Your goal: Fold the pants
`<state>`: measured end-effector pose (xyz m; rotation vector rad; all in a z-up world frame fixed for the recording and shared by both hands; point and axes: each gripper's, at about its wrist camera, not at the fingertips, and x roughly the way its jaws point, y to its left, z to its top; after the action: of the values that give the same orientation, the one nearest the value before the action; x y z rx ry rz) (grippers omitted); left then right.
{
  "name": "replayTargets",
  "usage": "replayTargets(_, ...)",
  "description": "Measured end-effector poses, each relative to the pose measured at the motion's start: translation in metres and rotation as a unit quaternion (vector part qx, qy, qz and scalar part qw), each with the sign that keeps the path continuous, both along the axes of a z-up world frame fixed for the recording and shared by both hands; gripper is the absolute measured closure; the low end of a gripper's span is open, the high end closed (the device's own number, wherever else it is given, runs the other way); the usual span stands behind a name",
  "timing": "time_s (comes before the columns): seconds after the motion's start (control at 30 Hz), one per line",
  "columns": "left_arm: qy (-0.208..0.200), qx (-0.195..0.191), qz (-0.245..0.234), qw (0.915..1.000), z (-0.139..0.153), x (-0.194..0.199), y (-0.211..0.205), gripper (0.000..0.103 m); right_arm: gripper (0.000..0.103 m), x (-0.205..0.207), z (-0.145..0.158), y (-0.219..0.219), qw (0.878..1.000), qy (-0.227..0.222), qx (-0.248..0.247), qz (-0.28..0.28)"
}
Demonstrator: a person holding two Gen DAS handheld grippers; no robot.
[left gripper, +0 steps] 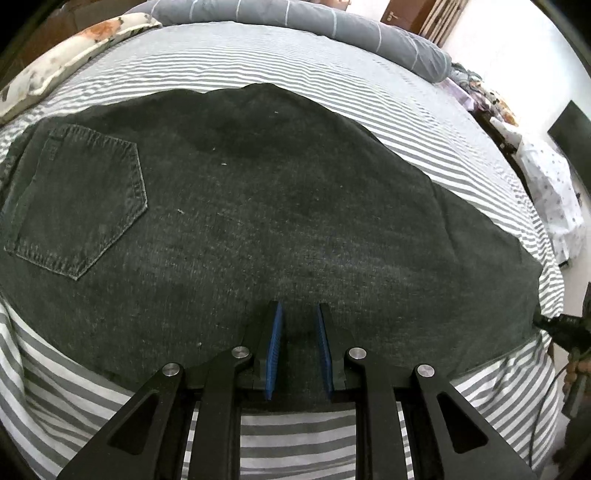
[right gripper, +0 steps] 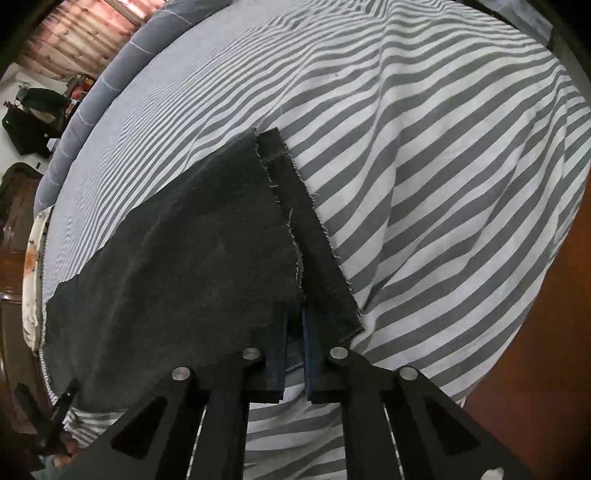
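Observation:
Dark grey denim pants (left gripper: 258, 206) lie flat on a striped bed sheet (left gripper: 295, 70), folded lengthwise, back pocket (left gripper: 77, 199) up at the left. My left gripper (left gripper: 300, 314) is open over the pants' near edge, blue pads (left gripper: 275, 343) apart with cloth between them. In the right wrist view the leg ends (right gripper: 207, 236) with frayed hems (right gripper: 306, 221) lie on the sheet (right gripper: 424, 155). My right gripper (right gripper: 295, 321) is narrowly open around the hem's near edge, not clamped. The right gripper also shows at the left wrist view's right edge (left gripper: 561, 325).
A grey striped duvet roll (left gripper: 332, 22) lies along the far side of the bed. A floral pillow (left gripper: 66, 59) sits at the far left. Clutter and furniture (left gripper: 546, 173) stand beside the bed. The bed's near edge drops away below both grippers.

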<state>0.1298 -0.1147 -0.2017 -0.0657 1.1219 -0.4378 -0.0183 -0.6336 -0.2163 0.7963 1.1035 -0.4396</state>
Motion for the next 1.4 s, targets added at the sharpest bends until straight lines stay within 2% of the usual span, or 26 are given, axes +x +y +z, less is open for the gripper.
replayTargets(0.07, 0.000, -0.006, 0.000, 1.0000, 0.000, -0.002, 0.005, 0.083, 0.098, -0.004, 0.006, 0.002, 1.000, -0.006, -0.003, -0.012)
replayTargets(0.17, -0.002, -0.008, -0.003, 1.0000, 0.000, -0.004, 0.006, 0.083, 0.100, -0.009, 0.015, 0.007, 0.999, 0.009, -0.029, -0.022)
replayTargets(0.3, 0.009, -0.014, -0.001, 0.9999, 0.001, -0.004, 0.013, 0.083, 0.101, -0.010, 0.019, 0.020, 0.994, 0.051, -0.087, -0.028)
replayTargets(0.43, 0.023, -0.019, 0.008, 0.9995, -0.001, -0.003, 0.021, 0.083, 0.103, -0.017, 0.001, 0.020, 0.990, 0.098, -0.091, -0.040)
replayTargets(0.53, 0.022, -0.011, 0.012, 0.9996, 0.003, -0.004, 0.023, 0.083, 0.099, -0.021, 0.005, 0.016, 0.993, 0.079, -0.072, -0.044)
replayTargets(0.6, 0.008, -0.007, 0.022, 0.9997, 0.011, -0.003, 0.026, 0.083, 0.096, -0.034, 0.016, 0.008, 0.995, 0.058, -0.054, -0.055)
replayTargets(0.67, -0.010, -0.017, 0.037, 0.9991, 0.024, 0.002, 0.033, 0.083, 0.094, -0.024, 0.036, 0.009, 0.997, 0.032, -0.058, -0.043)
replayTargets(0.73, -0.035, -0.021, 0.056, 0.9976, 0.039, 0.013, 0.041, 0.082, 0.088, -0.001, 0.056, 0.016, 0.997, 0.012, -0.070, -0.011)
replayTargets(0.8, -0.053, -0.018, 0.064, 0.9964, 0.050, 0.028, 0.046, 0.079, 0.082, 0.033, 0.073, 0.027, 0.998, -0.016, -0.055, 0.034)
replayTargets(0.9, -0.070, -0.002, 0.073, 0.9949, 0.056, 0.052, 0.050, 0.077, 0.079, 0.100, 0.092, 0.060, 0.991, -0.054, -0.028, 0.120)
replayTargets(1.0, -0.069, -0.008, 0.079, 0.9945, 0.055, 0.077, 0.054, 0.077, 0.078, 0.179, 0.100, 0.110, 0.974, -0.076, 0.015, 0.213)
replayTargets(1.13, -0.075, -0.013, 0.081, 0.9938, 0.054, 0.105, 0.050, 0.076, 0.076, 0.273, 0.101, 0.182, 0.948, -0.081, 0.041, 0.305)
replayTargets(1.23, -0.047, -0.002, 0.082, 0.9956, 0.037, 0.119, 0.050, 0.076, 0.075, 0.333, 0.092, 0.228, 0.929, -0.077, 0.060, 0.356)
replayTargets(1.33, -0.009, 0.024, 0.072, 0.9971, 0.013, 0.122, 0.052, 0.076, 0.075, 0.364, 0.078, 0.270, 0.913, -0.063, 0.072, 0.398)
replayTargets(1.4, -0.019, 0.026, 0.060, 0.9977, 0.007, 0.114, 0.055, 0.076, 0.075, 0.371, 0.068, 0.304, 0.904, -0.052, 0.076, 0.419)
